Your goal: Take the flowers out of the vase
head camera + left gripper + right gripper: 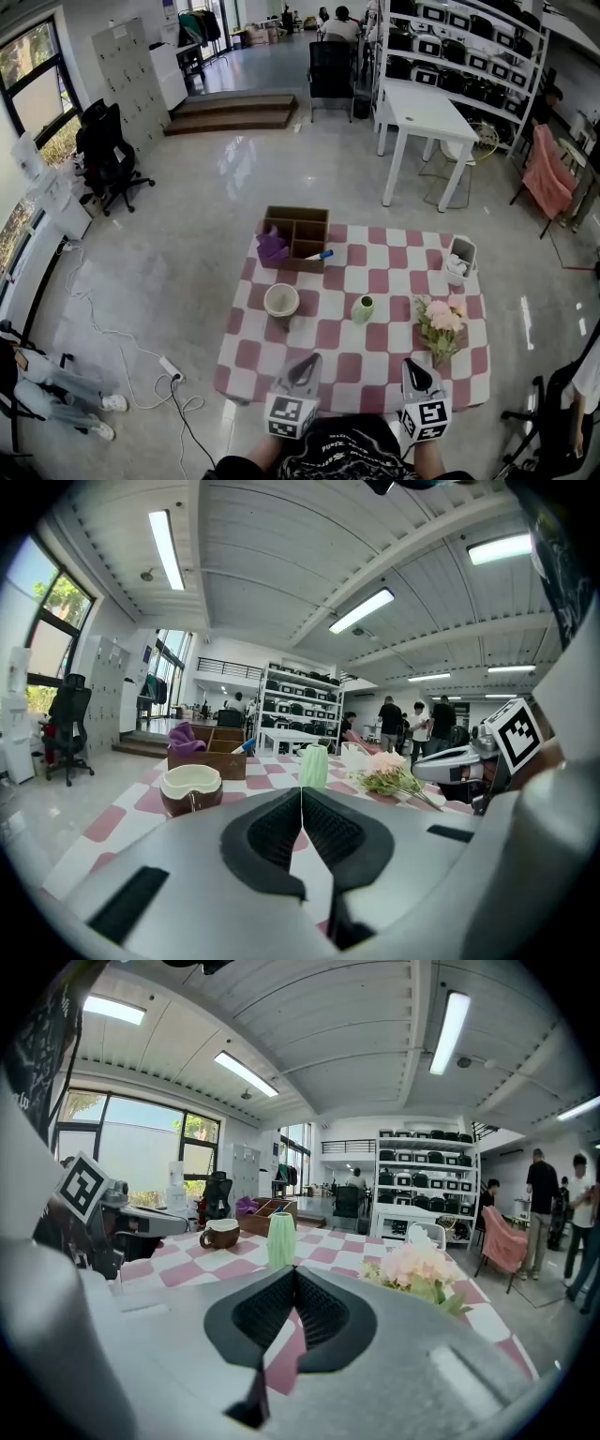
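- Already the flowers (442,322) are out of the vase (363,308); they lie on the pink-and-white checked counter (375,361) at about 4 o'clock from its middle, a bunch of pale pink blooms and green leaves.
- The vase, pale green and ribbed, stands upright near the counter's middle. It is apart from the flowers, which lie toward its 4 o'clock.
- The left gripper (314,357) is held over the near edge at about 7 o'clock. Its jaws are pressed together with nothing between them, and in its own view they point toward the vase.
- The right gripper (412,363) is held over the near edge at about 5 o'clock, just beside the near end of the bunch. Its jaws are likewise closed tip to tip and empty.
- A bowl (281,299), brown outside and cream inside, sits at about 9 o'clock, well apart from the vase.
- A wooden box (298,225) with compartments stands on the far edge at about 11 o'clock. A purple cloth (272,247) is bunched at its left end, and a small blue-tipped item (320,254) rests at its front edge.
- A white basket (466,242) sits at about 2 o'clock by the counter's right edge, beyond the flowers.
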Demonstrator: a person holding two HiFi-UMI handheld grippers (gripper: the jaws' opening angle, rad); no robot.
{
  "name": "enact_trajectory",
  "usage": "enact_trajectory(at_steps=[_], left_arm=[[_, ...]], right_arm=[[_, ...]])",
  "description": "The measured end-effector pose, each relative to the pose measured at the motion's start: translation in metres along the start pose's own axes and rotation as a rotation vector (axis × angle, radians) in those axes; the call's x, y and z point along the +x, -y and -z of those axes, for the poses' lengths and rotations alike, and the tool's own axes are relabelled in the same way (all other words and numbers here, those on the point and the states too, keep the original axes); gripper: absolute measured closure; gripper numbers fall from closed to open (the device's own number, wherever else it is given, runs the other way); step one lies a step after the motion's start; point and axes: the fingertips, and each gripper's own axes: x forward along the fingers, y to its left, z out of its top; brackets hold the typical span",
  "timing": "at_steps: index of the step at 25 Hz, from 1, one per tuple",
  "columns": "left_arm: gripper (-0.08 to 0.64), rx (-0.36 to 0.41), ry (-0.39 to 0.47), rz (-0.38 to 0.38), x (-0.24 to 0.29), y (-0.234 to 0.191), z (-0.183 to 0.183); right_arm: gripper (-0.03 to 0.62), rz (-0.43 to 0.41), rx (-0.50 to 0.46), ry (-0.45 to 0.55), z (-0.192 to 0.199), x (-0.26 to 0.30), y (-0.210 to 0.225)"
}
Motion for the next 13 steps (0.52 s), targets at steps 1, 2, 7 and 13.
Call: enact_trajectory(at_steps=[1, 2, 7, 13], left_arm=[[0.548, 0.000, 0.003, -0.001, 0.0000, -0.0003, -0.0011], [0.549, 0.001, 0.004, -0.001, 0.0000, -0.0003, -0.0015], [0.548, -0.007, -0.006, 0.016, 0.0009, 0.0026, 0.0004], [0.549, -0.002, -0.002, 0.026, -0.0033, 0.0075, -0.0008]], right_arm=[[0.588, -0.002, -0.006, -0.002, 0.0000, 0.0000, -0.0005], [0.588, -0.002, -0.009, -0.003, 0.0001, -0.0002, -0.0012], [0.588, 0.005, -0.004, -0.001, 0.0000, -0.0016, -0.0038], [0.588, -0.004, -0.016, -0.015, 0.0039, -0.0045, -0.0073]])
